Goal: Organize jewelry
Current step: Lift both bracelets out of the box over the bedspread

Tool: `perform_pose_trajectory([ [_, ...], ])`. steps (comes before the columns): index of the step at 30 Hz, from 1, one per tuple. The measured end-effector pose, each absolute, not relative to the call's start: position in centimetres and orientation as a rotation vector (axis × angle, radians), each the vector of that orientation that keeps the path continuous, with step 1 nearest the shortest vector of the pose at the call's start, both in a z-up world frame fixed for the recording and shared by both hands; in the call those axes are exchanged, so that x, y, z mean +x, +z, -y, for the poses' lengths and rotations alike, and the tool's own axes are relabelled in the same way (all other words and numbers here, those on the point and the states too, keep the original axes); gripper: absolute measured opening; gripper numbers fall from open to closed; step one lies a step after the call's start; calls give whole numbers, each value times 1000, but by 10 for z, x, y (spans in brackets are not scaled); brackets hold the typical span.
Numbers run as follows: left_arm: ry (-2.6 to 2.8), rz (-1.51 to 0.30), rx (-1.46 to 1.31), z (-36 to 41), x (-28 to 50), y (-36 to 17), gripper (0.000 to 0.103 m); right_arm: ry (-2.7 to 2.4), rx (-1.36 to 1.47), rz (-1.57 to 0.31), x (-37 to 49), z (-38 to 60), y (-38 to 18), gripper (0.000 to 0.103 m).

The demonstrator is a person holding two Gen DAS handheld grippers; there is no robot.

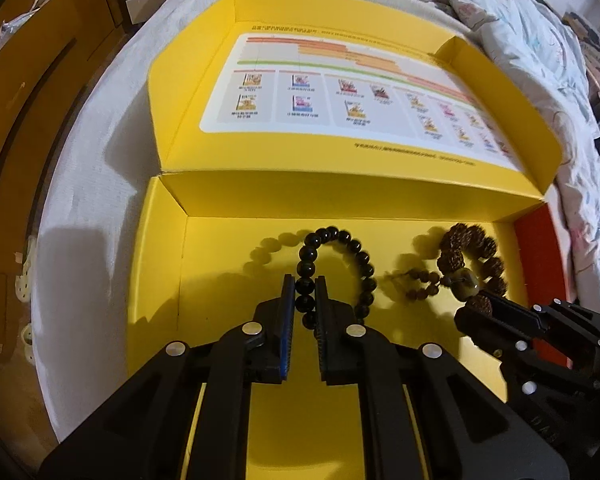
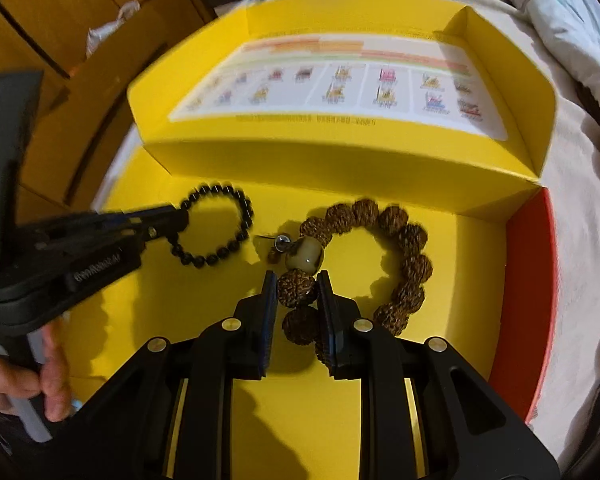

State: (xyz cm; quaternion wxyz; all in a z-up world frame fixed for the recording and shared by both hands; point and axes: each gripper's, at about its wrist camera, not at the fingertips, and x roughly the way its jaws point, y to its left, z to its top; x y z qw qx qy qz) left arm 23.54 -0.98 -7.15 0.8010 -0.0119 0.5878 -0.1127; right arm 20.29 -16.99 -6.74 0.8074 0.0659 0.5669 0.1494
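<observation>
An open yellow box (image 1: 156, 280) lies on a bed. My left gripper (image 1: 305, 280) is shut on a black bead bracelet (image 1: 350, 246) over the box floor; this bracelet also shows in the right wrist view (image 2: 236, 236), with the left gripper (image 2: 176, 216) on its left side. My right gripper (image 2: 296, 280) is shut on a brown rough-seed bracelet (image 2: 408, 264) with a pale large bead (image 2: 304, 258). In the left wrist view the brown bracelet (image 1: 484, 256) hangs from the right gripper (image 1: 480, 308) at the box's right side.
The box lid (image 1: 340, 88), with a printed chart inside, lies open behind the box. The box has a red outer side (image 2: 532, 300). White bedding (image 1: 84, 200) surrounds it, a quilt (image 1: 540, 40) lies to the right, and wooden cabinets (image 1: 20, 100) stand at the left.
</observation>
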Motion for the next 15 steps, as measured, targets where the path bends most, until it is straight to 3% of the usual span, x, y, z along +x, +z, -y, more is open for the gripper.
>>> perform_pose_trajectory([
  [15, -279, -1193, -55, 9, 210, -19, 10, 401, 312, -1120, 179, 201, -1, 21],
])
